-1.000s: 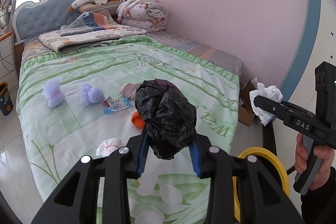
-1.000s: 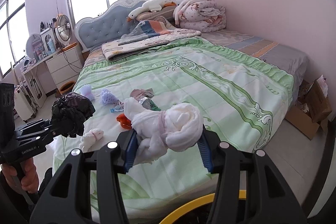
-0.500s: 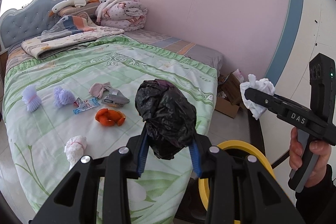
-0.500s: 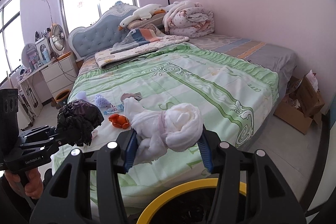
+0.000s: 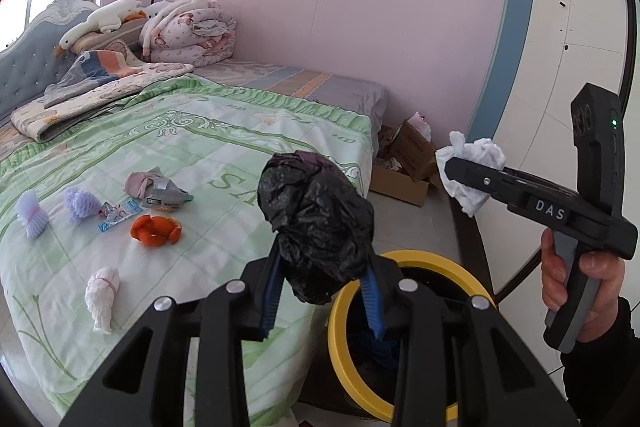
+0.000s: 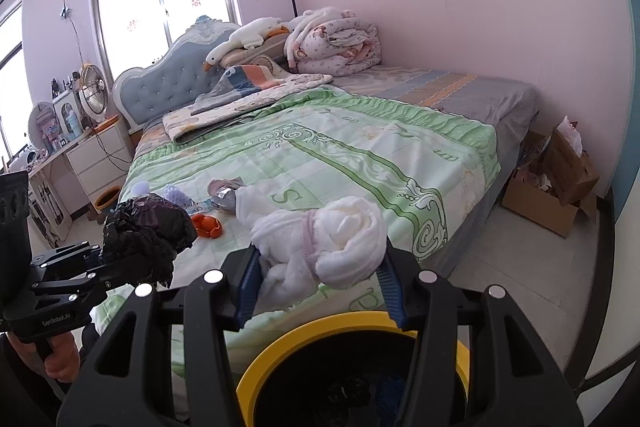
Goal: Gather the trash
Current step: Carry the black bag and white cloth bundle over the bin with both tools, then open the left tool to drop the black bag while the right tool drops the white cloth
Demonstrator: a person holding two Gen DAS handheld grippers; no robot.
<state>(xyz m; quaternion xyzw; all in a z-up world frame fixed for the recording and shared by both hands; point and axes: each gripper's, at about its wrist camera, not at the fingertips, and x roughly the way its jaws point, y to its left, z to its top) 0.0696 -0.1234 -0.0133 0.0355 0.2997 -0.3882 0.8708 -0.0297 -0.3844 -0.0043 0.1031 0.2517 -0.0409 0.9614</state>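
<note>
Your left gripper point(image 5: 322, 291) pinches a crinkled, glossy black plastic bag wad point(image 5: 316, 223) between its blue fingers point(image 5: 271, 293), held above the bin's round yellow rim point(image 5: 424, 259). Your right gripper point(image 6: 320, 289) clamps a soft, rumpled white tissue bundle point(image 6: 328, 241) over the same bin. Orange peel point(image 5: 156, 229) and wrappers point(image 5: 116, 214) lie on the quilted green bed point(image 5: 224, 147).

Both grippers, left gripper point(image 5: 322, 301) and right gripper point(image 6: 320, 285), are matte black frames with silver screws and blue-padded fingers point(image 5: 270, 297). The right gripper's side reads "DAS" beside a green light; its grey-edged handle sits in a bare-skinned right hand point(image 5: 580, 277) with a dark sleeve.
</note>
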